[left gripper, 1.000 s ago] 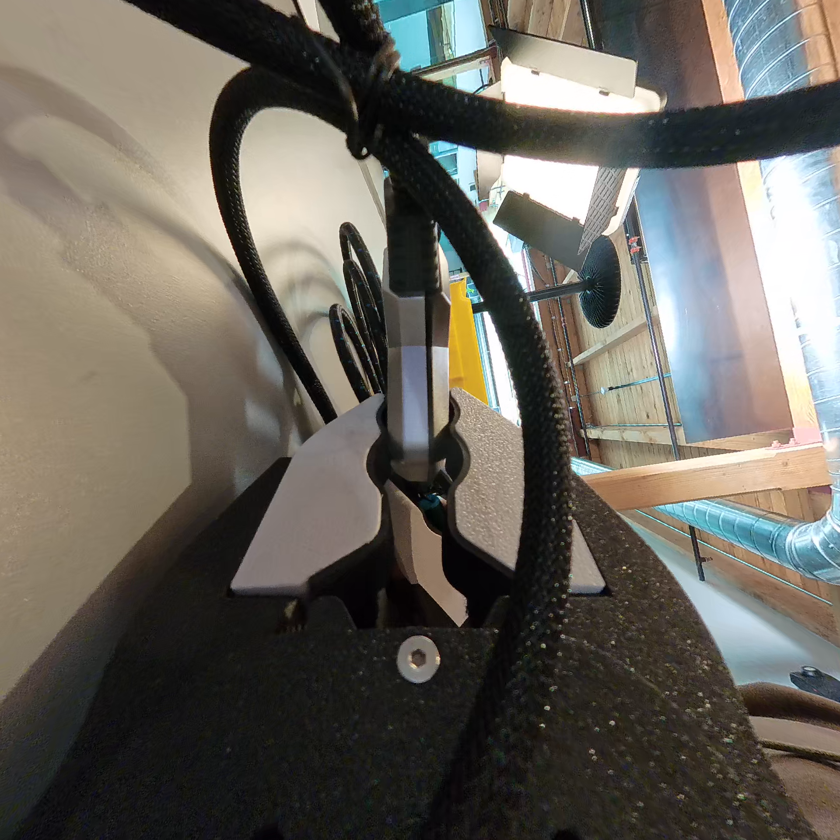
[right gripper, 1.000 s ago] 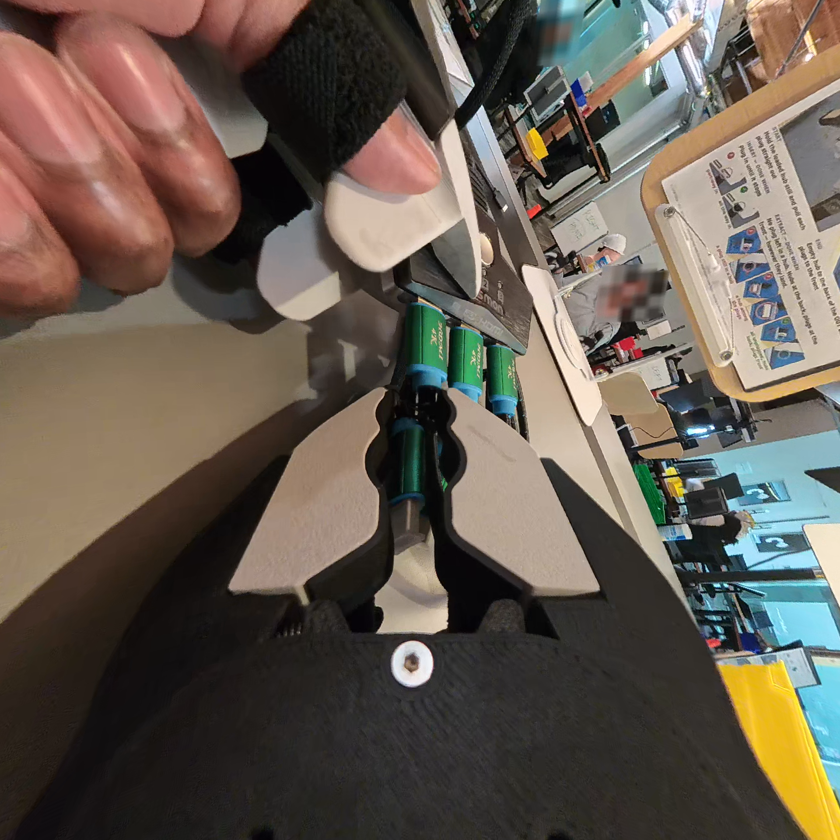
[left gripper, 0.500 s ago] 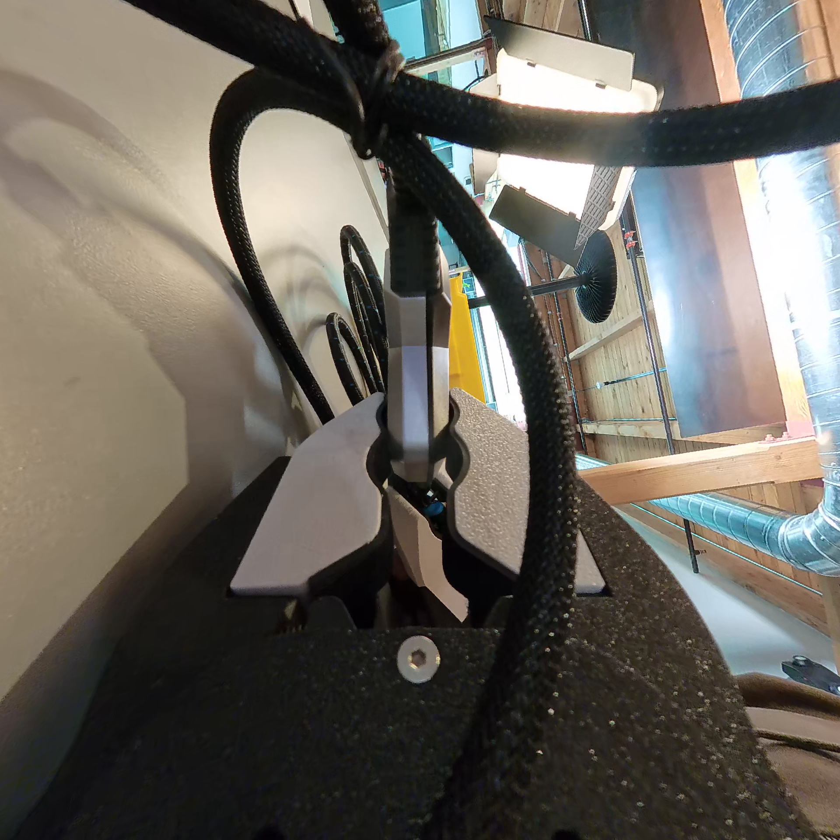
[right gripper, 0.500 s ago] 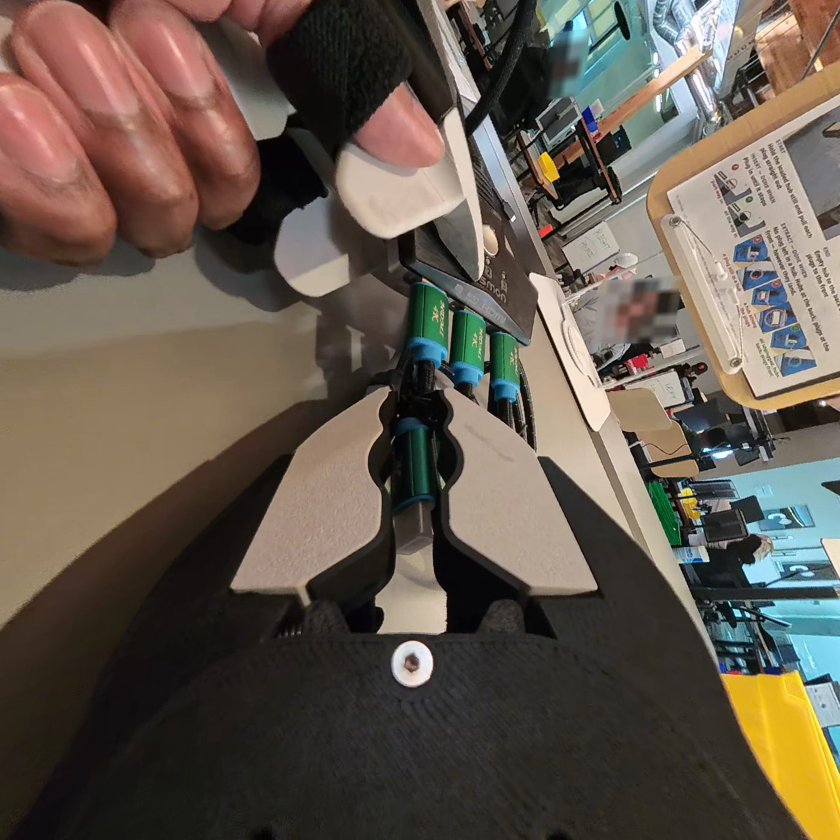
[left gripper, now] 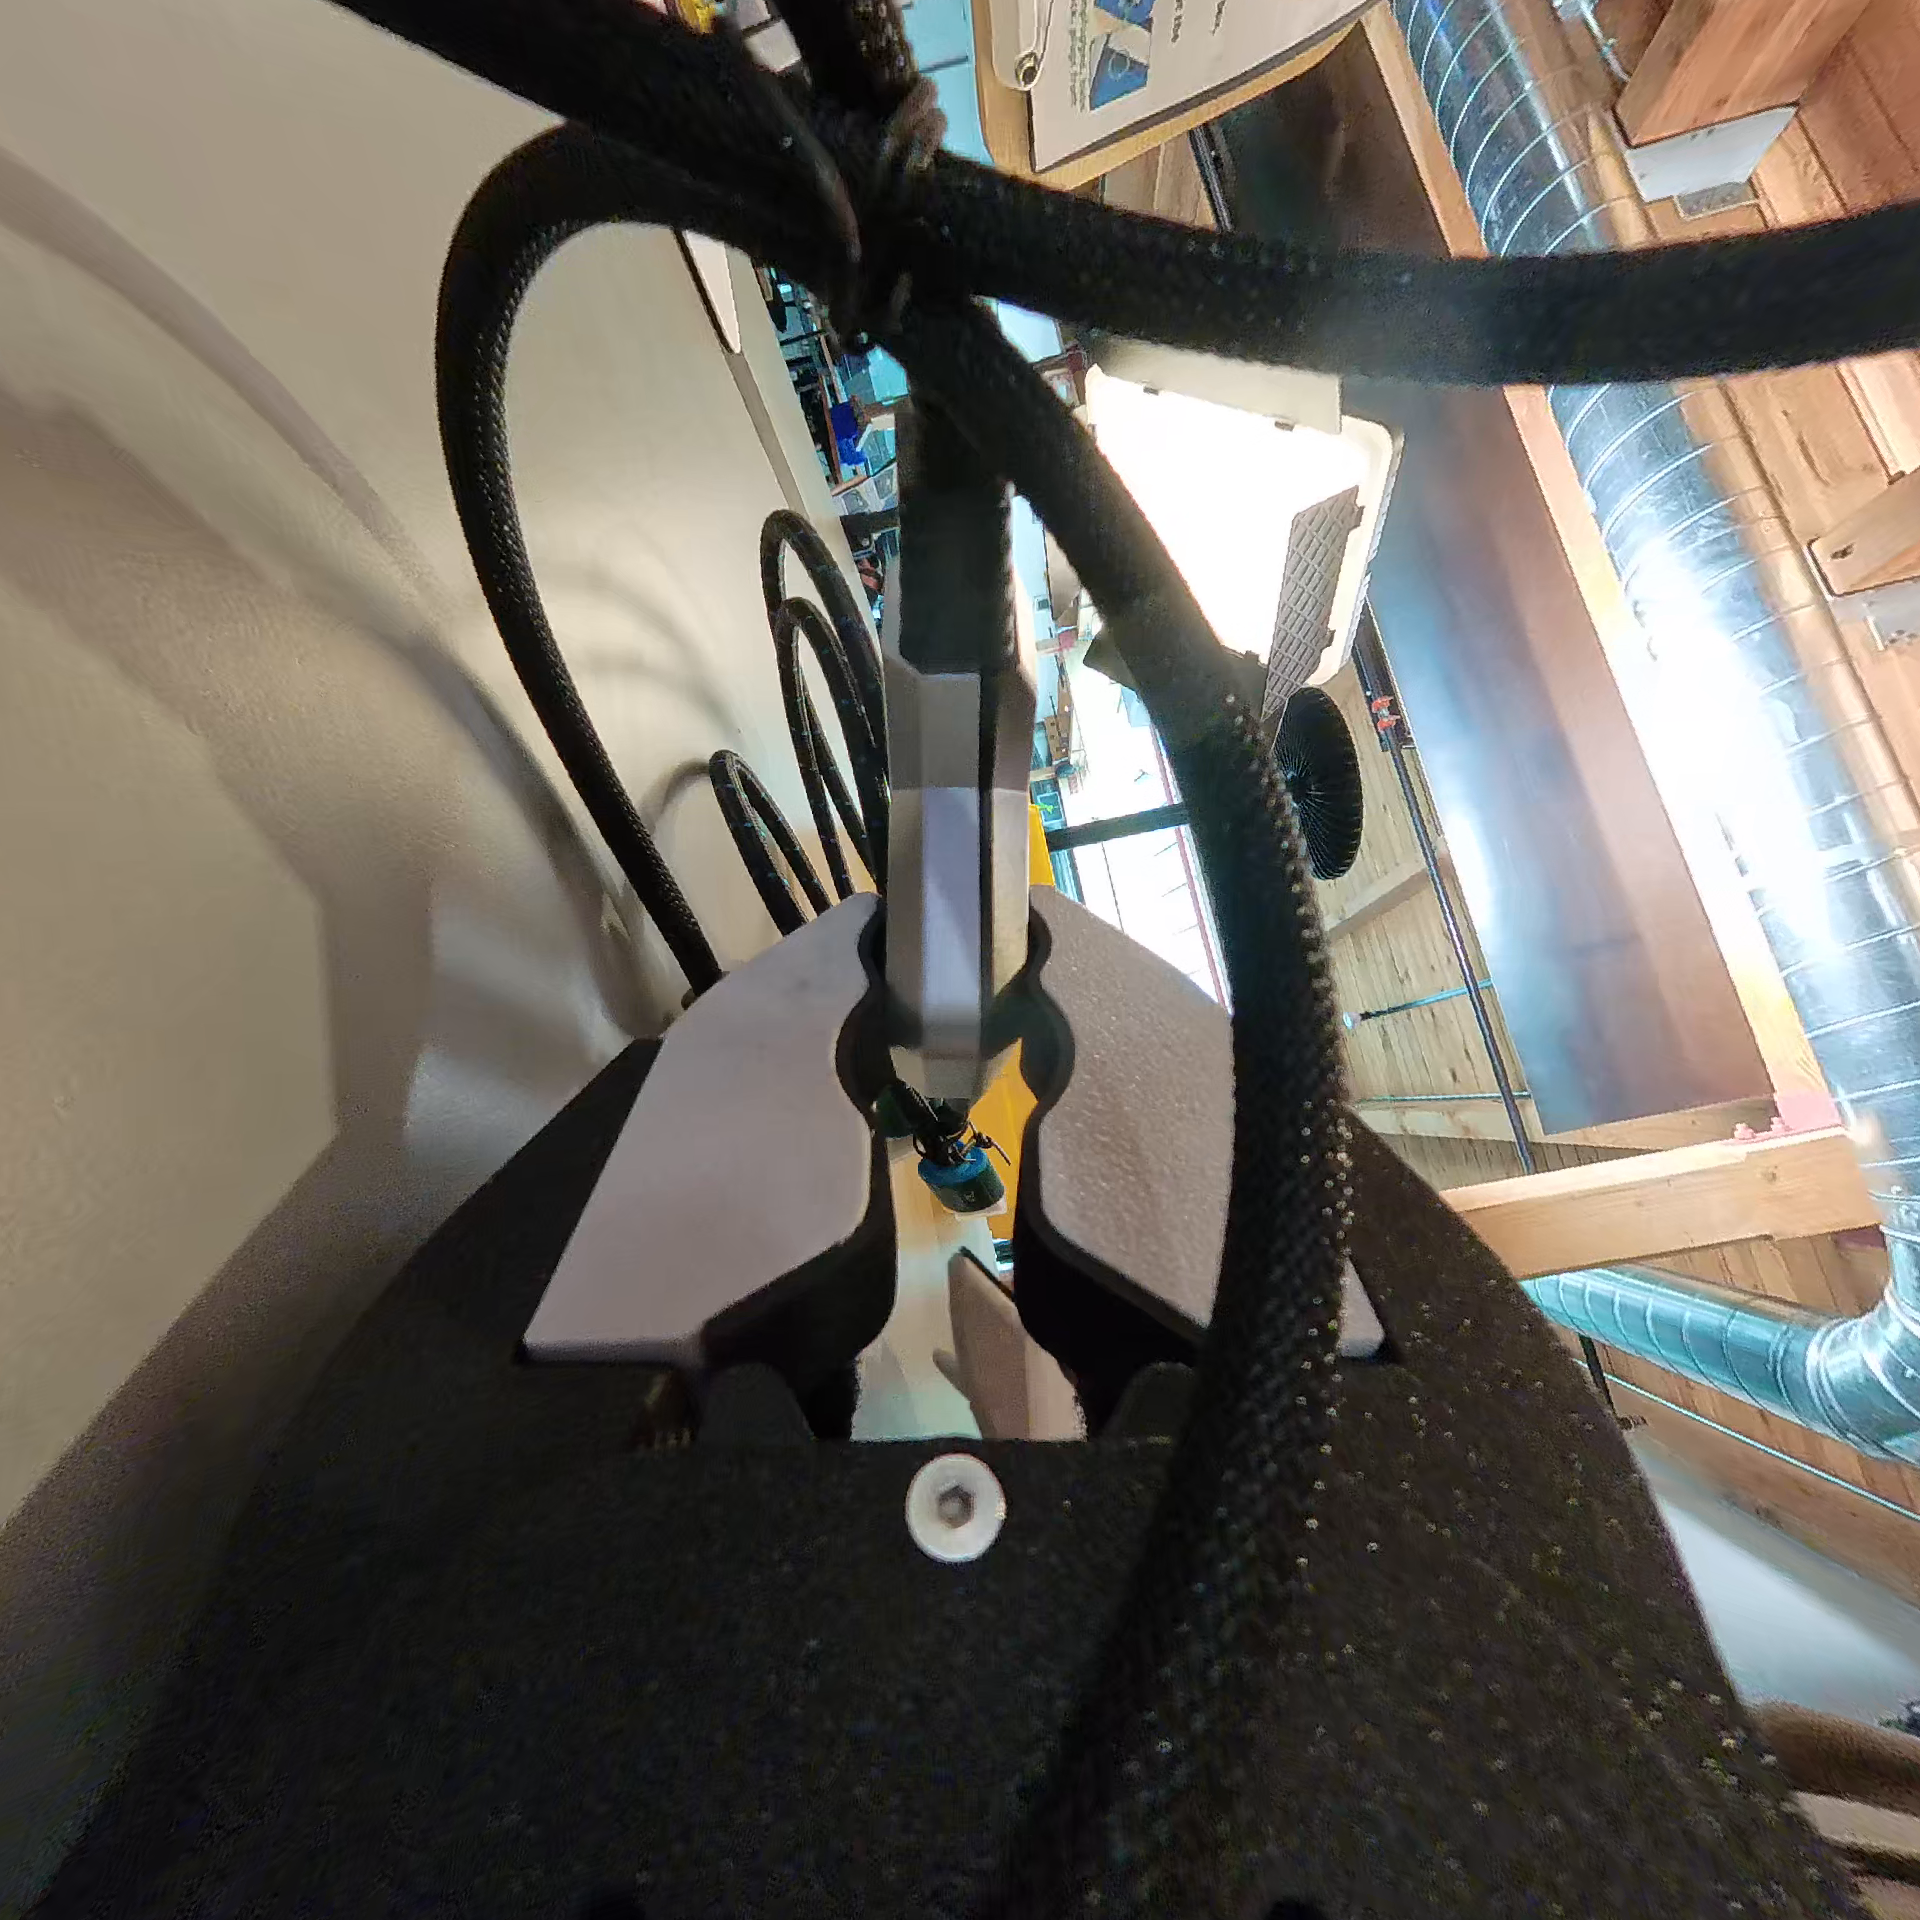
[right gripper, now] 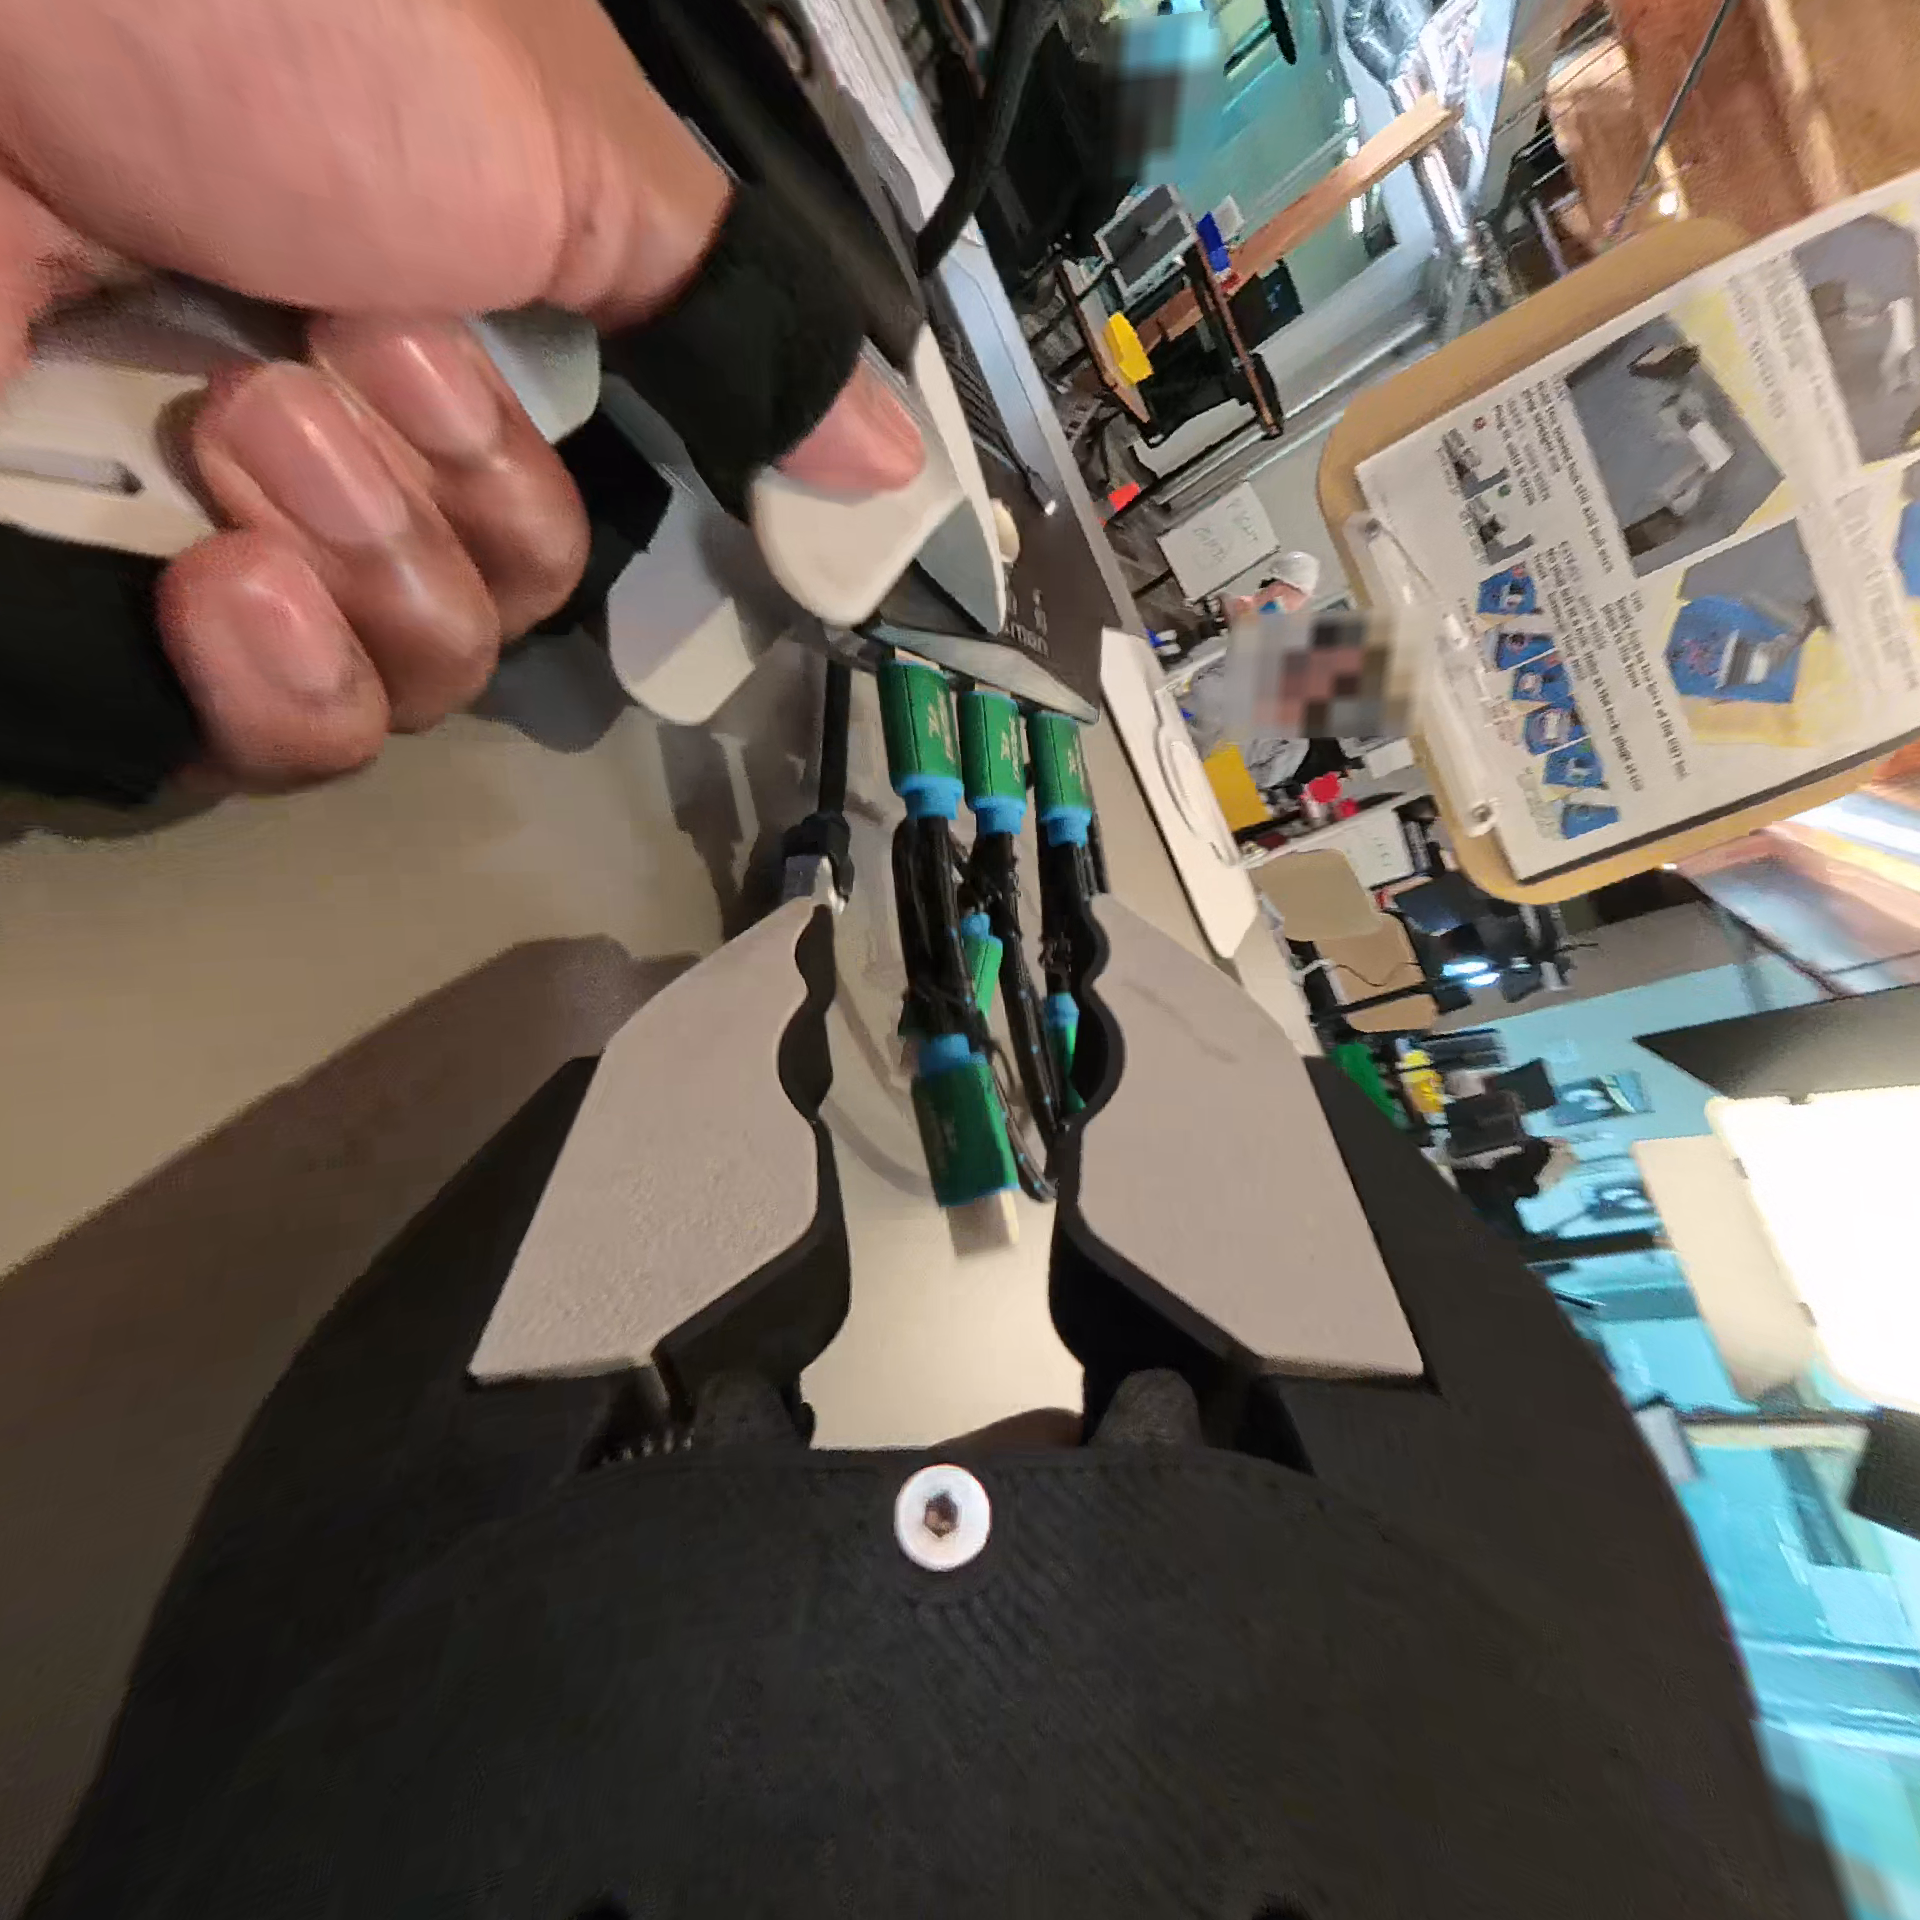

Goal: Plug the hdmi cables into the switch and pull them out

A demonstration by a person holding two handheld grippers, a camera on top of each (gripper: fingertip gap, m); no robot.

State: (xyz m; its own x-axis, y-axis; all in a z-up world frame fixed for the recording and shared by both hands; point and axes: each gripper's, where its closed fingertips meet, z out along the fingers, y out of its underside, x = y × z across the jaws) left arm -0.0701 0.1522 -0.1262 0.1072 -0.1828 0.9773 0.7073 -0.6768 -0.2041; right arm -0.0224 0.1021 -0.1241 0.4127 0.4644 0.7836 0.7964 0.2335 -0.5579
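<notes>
In the left wrist view my left gripper (left gripper: 951, 925) is shut on the edge of a flat grey hub (left gripper: 951, 831) with a black braided cable (left gripper: 1247, 935) leaving its far end. The right wrist view shows the same hub (right gripper: 997, 634) as a dark slab between the left gripper's white fingers (right gripper: 831, 551), with a hand (right gripper: 364, 520) on the handle. Three green plugs (right gripper: 987, 748) sit in the hub's edge. My right gripper (right gripper: 961, 920) is open. A loose green plug (right gripper: 961, 1132) lies on the table between its fingers, and neither pad presses on it.
A small black connector (right gripper: 821, 862) lies by my right gripper's left fingertip. A wooden clipboard with a printed sheet (right gripper: 1662, 520) stands at the right. Thin braided cable loops (left gripper: 810, 727) rest on the pale table (left gripper: 208, 727). A bright studio lamp (left gripper: 1226, 520) is behind. Some 7 cm of space lies between my two pairs of fingers.
My right gripper was shut on the green plug and has opened; the plug has left the grasp and lies between the fingers. The left gripper stays shut on the hub and has shifted slightly.
</notes>
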